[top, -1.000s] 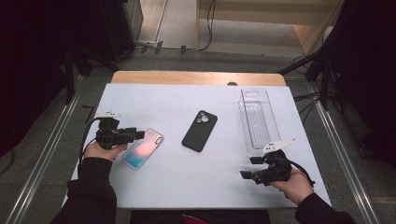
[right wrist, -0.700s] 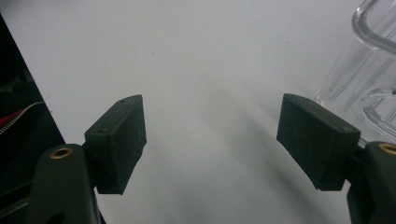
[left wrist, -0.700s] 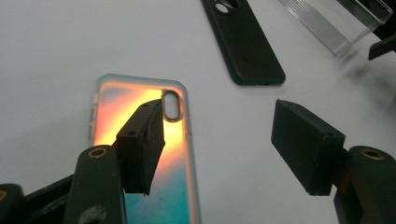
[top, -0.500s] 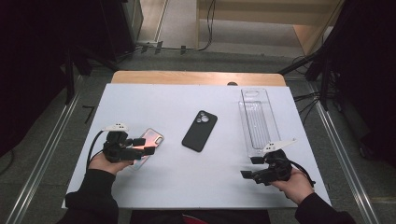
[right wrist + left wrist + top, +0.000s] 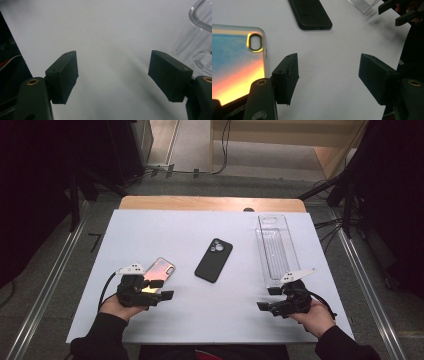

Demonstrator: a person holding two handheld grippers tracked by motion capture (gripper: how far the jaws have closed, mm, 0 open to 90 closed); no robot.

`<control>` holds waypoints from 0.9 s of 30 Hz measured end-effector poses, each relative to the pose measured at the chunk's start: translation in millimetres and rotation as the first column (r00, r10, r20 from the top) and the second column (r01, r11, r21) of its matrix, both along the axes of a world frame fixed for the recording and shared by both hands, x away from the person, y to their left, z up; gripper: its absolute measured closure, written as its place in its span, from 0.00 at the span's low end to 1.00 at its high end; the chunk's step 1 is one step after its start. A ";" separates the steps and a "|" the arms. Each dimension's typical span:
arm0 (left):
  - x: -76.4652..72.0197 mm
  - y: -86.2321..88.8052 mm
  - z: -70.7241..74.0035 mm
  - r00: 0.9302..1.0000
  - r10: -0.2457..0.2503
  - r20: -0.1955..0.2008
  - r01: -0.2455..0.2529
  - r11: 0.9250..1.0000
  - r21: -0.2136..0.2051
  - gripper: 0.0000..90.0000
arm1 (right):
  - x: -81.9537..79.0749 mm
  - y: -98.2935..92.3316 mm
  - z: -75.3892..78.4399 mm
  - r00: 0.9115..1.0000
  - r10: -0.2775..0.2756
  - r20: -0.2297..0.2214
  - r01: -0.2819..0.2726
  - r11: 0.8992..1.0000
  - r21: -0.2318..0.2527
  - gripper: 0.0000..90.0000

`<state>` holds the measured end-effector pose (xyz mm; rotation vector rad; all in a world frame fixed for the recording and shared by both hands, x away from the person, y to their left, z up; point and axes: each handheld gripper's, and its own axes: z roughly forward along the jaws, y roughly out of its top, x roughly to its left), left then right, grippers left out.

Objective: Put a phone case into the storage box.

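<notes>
1. Left hand-held gripper (image 5: pixel 161 289) sits near the desk's (image 5: pixel 150 230) front edge, jaws spread wide on nothing — the iridescent case (image 5: pixel 157 272) lies just beside one jaw.
2. Right hand-held gripper (image 5: pixel 268 298) is likewise wide open and empty.
3. Black case (image 5: pixel 214 260) lies mid-desk.
4. Clear tray (image 5: pixel 278 249) — beyond the right hand-held gripper, reaching the far edge.

My white table (image 5: pixel 150 235) is evenly and brightly lit from above, while everything around the table falls off into near black. In my left gripper view the iridescent phone case (image 5: pixel 234 65) catches an orange-and-blue sheen, my jaws close to the lens look soft, and a faint shadow lies on the table beyond them. My right gripper view is dimmer (greyish, slightly hazy), and the clear tray (image 5: pixel 197 32) at the table's edge is blurred, with bright glints.
</notes>
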<state>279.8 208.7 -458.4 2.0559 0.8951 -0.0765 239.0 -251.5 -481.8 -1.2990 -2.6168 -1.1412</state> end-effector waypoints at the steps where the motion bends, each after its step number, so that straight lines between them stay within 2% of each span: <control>1: -2.1 -0.1 -0.5 1.000 -0.002 0.001 0.002 1.000 -0.004 0.36 | 0.2 0.5 -0.1 1.000 0.000 -0.001 0.000 1.000 -0.002 0.24; 6: -9.8 1.1 -3.6 1.000 -0.008 -0.026 0.008 1.000 0.010 0.36 | 1.6 2.8 -0.4 1.000 0.006 0.001 -0.006 1.000 -0.004 0.24; 12: -9.6 3.4 -5.5 0.998 0.001 -0.060 0.001 1.000 0.018 0.33 | 3.9 5.5 -1.2 1.000 0.019 -0.006 -0.019 1.000 -0.009 0.24; 15: -9.3 3.9 -4.1 0.999 0.004 -0.047 -0.004 1.000 0.016 0.33 | 4.2 6.1 -1.4 1.000 0.023 -0.006 -0.023 1.000 -0.010 0.24; 16: -8.6 4.1 -2.9 0.999 0.014 -0.042 -0.013 1.000 0.016 0.29 | 4.2 6.2 -1.4 1.000 0.023 -0.007 -0.023 1.000 -0.011 0.24; 20: -4.5 5.4 1.5 0.999 0.023 -0.025 -0.022 0.999 0.041 0.27 | 4.3 6.2 -1.6 1.000 0.026 -0.007 -0.026 1.000 -0.013 0.24; 24: 3.0 8.0 3.0 0.998 0.066 -0.006 -0.065 0.996 0.061 0.19 | 4.3 6.0 -1.7 1.000 0.022 -0.011 -0.022 1.000 -0.013 0.24; 27: 11.8 12.8 6.8 0.995 0.097 0.020 -0.098 0.994 0.048 0.10 | 4.7 6.1 -1.8 1.000 0.024 -0.014 -0.025 1.000 -0.017 0.24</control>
